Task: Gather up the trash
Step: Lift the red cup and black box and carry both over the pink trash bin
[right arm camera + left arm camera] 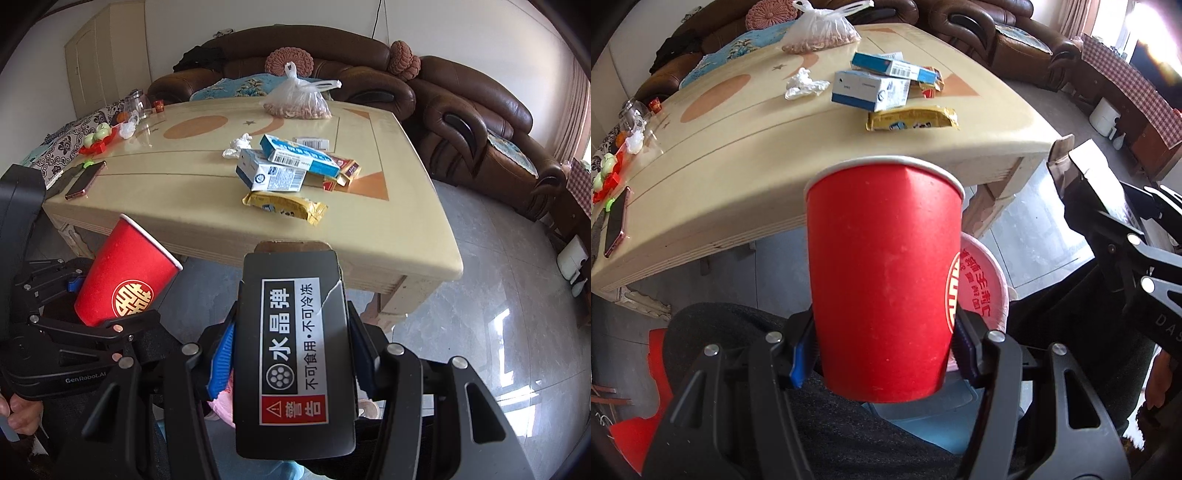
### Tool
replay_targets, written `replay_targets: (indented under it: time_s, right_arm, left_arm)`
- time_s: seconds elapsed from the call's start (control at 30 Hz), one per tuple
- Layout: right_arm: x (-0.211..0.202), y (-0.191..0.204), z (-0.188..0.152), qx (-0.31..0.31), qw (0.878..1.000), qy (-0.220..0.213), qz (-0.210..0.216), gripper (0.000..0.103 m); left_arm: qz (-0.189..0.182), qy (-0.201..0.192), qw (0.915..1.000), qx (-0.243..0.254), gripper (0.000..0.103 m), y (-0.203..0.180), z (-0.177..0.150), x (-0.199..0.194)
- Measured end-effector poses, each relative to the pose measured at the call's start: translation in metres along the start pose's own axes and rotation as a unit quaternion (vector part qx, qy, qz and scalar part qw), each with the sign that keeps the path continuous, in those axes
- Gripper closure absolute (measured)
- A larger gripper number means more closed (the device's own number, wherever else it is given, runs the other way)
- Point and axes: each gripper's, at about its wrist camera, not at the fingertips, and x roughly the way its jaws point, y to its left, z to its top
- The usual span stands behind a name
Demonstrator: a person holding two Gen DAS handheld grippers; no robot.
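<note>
A red paper cup (882, 273) stands upright between the blue pads of my left gripper (882, 350), which is shut on its lower half. The right wrist view has the same cup (125, 273) tilted at the left, off the table's front edge. My right gripper (293, 354) is shut on a black carton (295, 350) with a white and red warning label. That carton (1086, 173) also appears at the right of the left wrist view. Just behind and below the cup is a pink round container (982, 280) with printed characters.
The cream table (369, 229) holds two blue and white boxes (273, 173), a yellow wrapper (288, 206), a crumpled tissue (236, 146), a bag of nuts (299, 99) and a phone (85, 181). Brown sofas (461, 110) stand behind. A person's dark-clothed legs (738, 332) are below.
</note>
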Motion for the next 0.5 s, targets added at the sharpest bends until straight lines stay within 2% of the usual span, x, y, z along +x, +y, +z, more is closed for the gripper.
replay_targets:
  time_s: [0.5]
  right_arm:
    - [0.067,-0.013,-0.025,0.035,0.997,0.074,0.013,0.051]
  left_arm:
    - [-0.031,0.083,0.9961,-0.001,0.044,-0.009,-0.011,0.068]
